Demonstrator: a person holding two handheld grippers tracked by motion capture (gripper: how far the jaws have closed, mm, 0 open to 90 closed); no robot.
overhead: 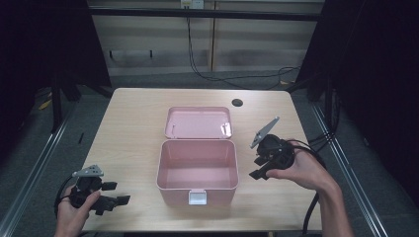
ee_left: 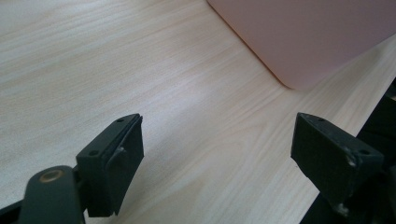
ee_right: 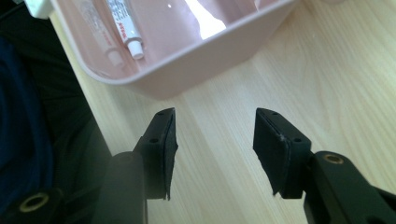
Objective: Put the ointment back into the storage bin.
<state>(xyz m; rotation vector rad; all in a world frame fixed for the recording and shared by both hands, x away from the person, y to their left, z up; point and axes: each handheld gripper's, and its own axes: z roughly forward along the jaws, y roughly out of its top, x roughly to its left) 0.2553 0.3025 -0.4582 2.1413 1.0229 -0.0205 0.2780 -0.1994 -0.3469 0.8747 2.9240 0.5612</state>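
High view: a pink box (overhead: 197,170) sits mid-table with its lid (overhead: 198,122) thrown back flat behind it, so the interior faces up and can be reached from either side. The white latch (overhead: 197,198) on the front wall points toward the person. The left hand-held gripper (overhead: 111,195) rests low at the near left corner of the table (overhead: 133,118), well apart from the box, seemingly parked out of the way. The right hand-held gripper (overhead: 257,165) hovers just beside the box's right wall, jaws turned toward it, probably placed to work at the box.

Left gripper view: the left hand-held gripper (ee_left: 217,154) has its jaws spread wide with bare wood between them; a corner of the pink box (ee_left: 317,37) lies ahead, not touched.

Right gripper view: the right hand-held gripper (ee_right: 215,149) is spread about halfway, nothing between the pads, above the table near the box's outer wall (ee_right: 196,70). Inside the box lies a small white tube (ee_right: 126,25) with red print, and a second, paler tube (ee_right: 98,32) beside it.
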